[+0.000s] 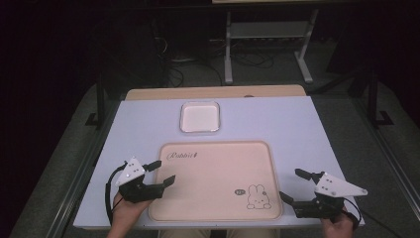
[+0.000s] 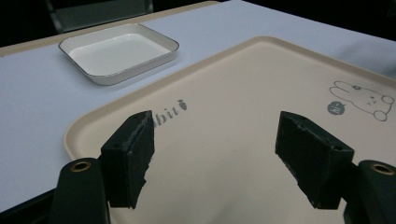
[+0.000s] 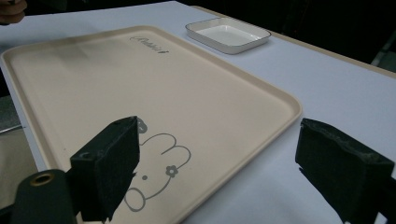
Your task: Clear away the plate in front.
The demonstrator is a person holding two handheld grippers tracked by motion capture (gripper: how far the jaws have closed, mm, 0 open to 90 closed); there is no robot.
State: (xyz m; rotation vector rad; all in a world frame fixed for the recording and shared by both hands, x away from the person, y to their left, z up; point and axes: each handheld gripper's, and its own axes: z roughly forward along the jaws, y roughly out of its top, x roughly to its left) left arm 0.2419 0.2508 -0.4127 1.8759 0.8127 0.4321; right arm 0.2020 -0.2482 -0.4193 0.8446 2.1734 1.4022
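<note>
A beige tray [image 1: 213,173] with a rabbit drawing [image 1: 256,196] lies at the table's near middle, bare. Behind it sits a small white square dish [image 1: 199,116], also bare. My left gripper [image 1: 162,172] is open, its jaws over the tray's left edge. In the left gripper view the tray [image 2: 243,93] spreads between the open jaws [image 2: 215,156], and the dish [image 2: 119,52] lies beyond. My right gripper [image 1: 295,185] is open just right of the tray's near right corner. In the right gripper view its gripper [image 3: 233,172] straddles the tray's rim [image 3: 289,107], with the dish [image 3: 228,34] far off.
The table [image 1: 148,124] has a pale lavender top with a wooden strip along its far edge. Beyond it stand metal stand legs [image 1: 228,54] and cables on a dark floor. A person's hands hold both grippers at the near edge.
</note>
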